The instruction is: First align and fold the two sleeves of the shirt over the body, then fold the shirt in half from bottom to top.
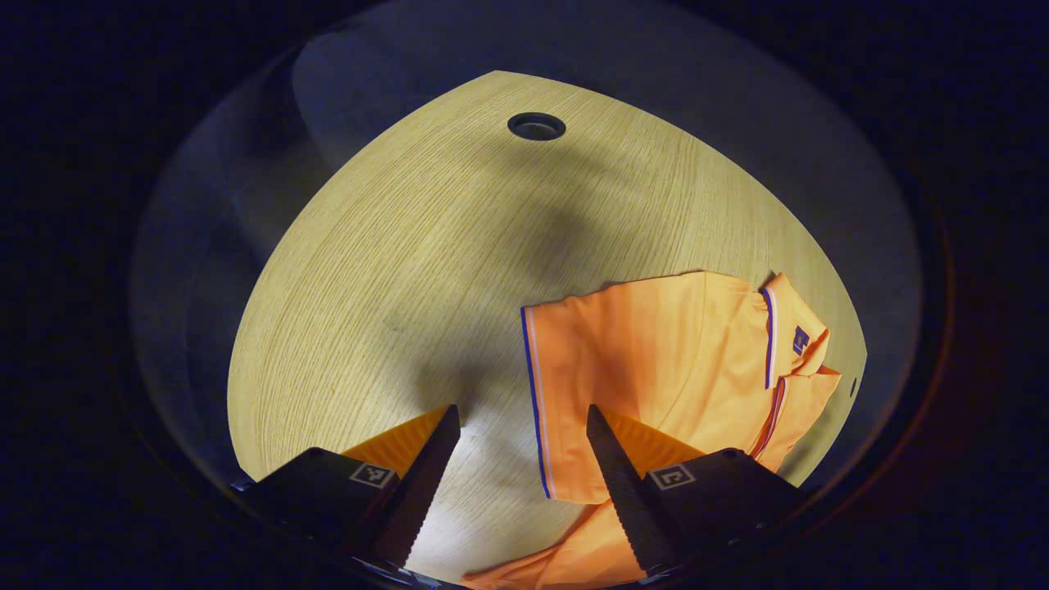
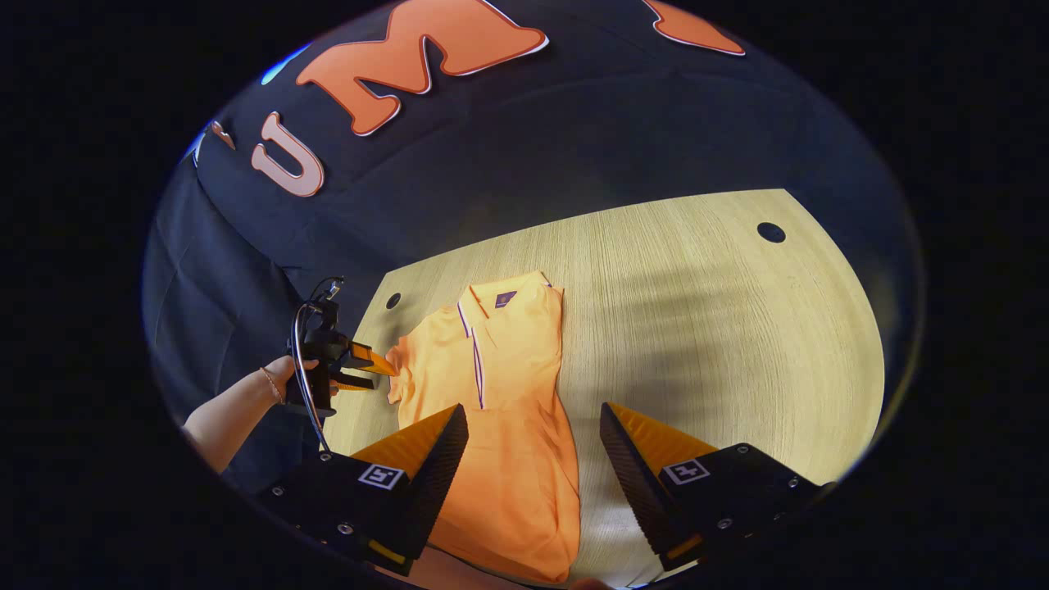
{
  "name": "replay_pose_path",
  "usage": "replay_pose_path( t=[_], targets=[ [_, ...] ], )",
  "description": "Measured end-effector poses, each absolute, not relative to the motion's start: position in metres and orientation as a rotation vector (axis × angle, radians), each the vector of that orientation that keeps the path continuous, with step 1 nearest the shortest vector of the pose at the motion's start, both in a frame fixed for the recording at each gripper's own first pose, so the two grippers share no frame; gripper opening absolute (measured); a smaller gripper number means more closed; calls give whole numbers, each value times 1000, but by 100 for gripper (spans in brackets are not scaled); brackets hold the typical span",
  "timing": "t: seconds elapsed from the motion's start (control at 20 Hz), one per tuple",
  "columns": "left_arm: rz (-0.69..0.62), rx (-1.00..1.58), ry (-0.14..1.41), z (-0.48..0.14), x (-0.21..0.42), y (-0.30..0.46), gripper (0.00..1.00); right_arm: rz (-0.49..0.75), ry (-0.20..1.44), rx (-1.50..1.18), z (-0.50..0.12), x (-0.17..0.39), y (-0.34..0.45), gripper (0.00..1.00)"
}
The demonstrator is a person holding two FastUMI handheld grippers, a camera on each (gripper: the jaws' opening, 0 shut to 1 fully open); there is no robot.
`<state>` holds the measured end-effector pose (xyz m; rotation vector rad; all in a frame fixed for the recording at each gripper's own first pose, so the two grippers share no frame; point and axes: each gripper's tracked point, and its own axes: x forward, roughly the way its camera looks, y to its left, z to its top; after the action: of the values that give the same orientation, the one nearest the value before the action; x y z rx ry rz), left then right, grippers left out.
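- Left gripper [image 1: 522, 426]: jaws spread wide, nothing between them, hovering over bare wood just beside the blue-trimmed cuff of the near sleeve [image 1: 574, 393]; one finger overlaps the orange cloth in the left gripper view, contact not clear.
- Same left gripper [image 2: 379, 370] seen farther off in the right gripper view, held by a hand [image 2: 283, 373] with a thin bracelet, fingers apart, tips at the shirt's shoulder edge.
- Right gripper [image 2: 533, 422]: jaws also wide, empty, poised above the lower body of the shirt.
- Orange polo shirt [image 2: 500, 410]: lying flat on the wooden table [image 2: 721, 328], collar [image 2: 504, 299] toward the far wall, hem toward the camera; far side already tucked in to a straight edge, near sleeve lying unfolded.
- Collar and placket edged in dark blue, small dark tag inside the neck [image 1: 801, 339].
- Round cable holes in the tabletop: one [image 1: 536, 126] well beyond the shirt, another [image 2: 770, 232] near the far corner.
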<state>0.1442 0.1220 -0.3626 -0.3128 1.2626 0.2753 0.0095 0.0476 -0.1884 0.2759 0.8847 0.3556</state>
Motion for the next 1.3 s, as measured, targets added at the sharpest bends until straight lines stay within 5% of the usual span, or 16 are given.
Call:
replay_pose_path(
  t=[0.35,0.45,0.55,0.6,1.3],
  targets=[
    [299,-262,1274,-370,145,115,96,363,895,287,-192,9,38,99],
    [293,-265,1256,-369,148,117,75,355,897,288,-195,8,33,99],
    [309,-314,1200,-366,153,119,23,352,898,285,-196,7,30,99],
    [294,-308,1160,-364,158,121,7,350,897,286,-195,6,29,99],
    [67,-203,1054,-282,166,53,1,364,828,273,-175,3,25,99]
  ],
)
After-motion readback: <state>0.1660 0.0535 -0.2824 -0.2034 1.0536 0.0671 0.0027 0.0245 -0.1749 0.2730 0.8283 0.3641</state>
